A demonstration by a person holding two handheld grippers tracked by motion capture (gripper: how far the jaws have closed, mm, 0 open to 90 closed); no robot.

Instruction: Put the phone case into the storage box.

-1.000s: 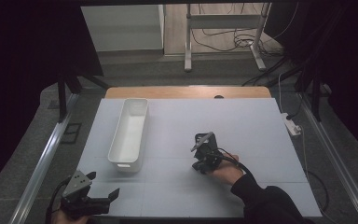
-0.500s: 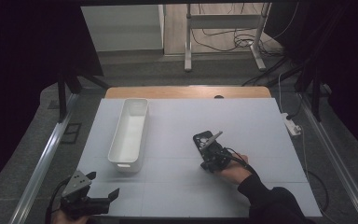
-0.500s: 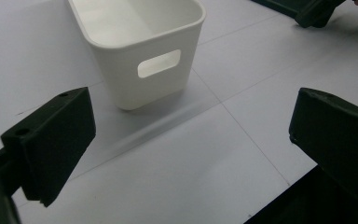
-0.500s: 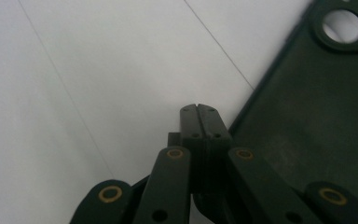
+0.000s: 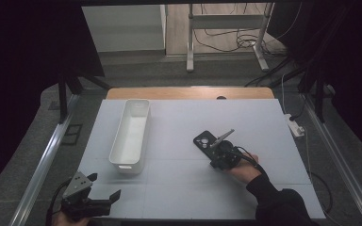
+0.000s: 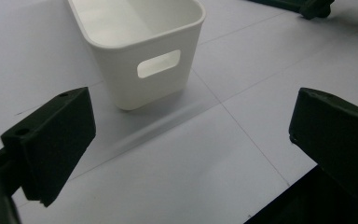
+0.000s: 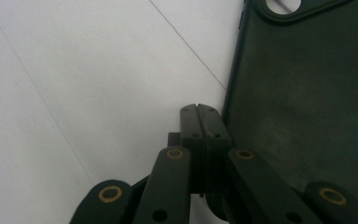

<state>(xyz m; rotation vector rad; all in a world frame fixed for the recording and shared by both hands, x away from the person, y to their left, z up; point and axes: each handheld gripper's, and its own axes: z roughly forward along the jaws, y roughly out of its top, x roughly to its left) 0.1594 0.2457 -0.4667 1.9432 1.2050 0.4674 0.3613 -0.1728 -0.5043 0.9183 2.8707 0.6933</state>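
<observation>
phone case (image 5: 206, 141), one of it, a thin dark flat shell with rounded corners and round cut-outs at one end, lies flat on the pale grey surface (image 5: 179, 188) right of centre. in the right gripper view the phone case (image 7: 303, 93) has a matte, faintly scuffed inner face and a raised lip along its edge, with one round hole at the top corner. the right tongs (image 7: 199, 114) are clenched, their two black jaws pressed flat together with nothing between them, the tips just beside the case's long edge; whether they touch it i cannot tell. brass-coloured rivets dot the linkage bars behind the jaws. in the high view the right tongs (image 5: 215, 149) sit at the near end of the case, held by one hand (image 5: 243, 170) in a dark sleeve.

one white plastic bin (image 5: 132, 134), long, smooth and rectangular with rounded corners and a slot handle in its end wall, stands left of the case, well apart from it. the left tongs (image 5: 107, 197) hang at the near left corner, released, the two blocky black jaws spread wide, pointing toward the bin (image 6: 140, 46). thin seam lines cross the surface in a grid.
</observation>
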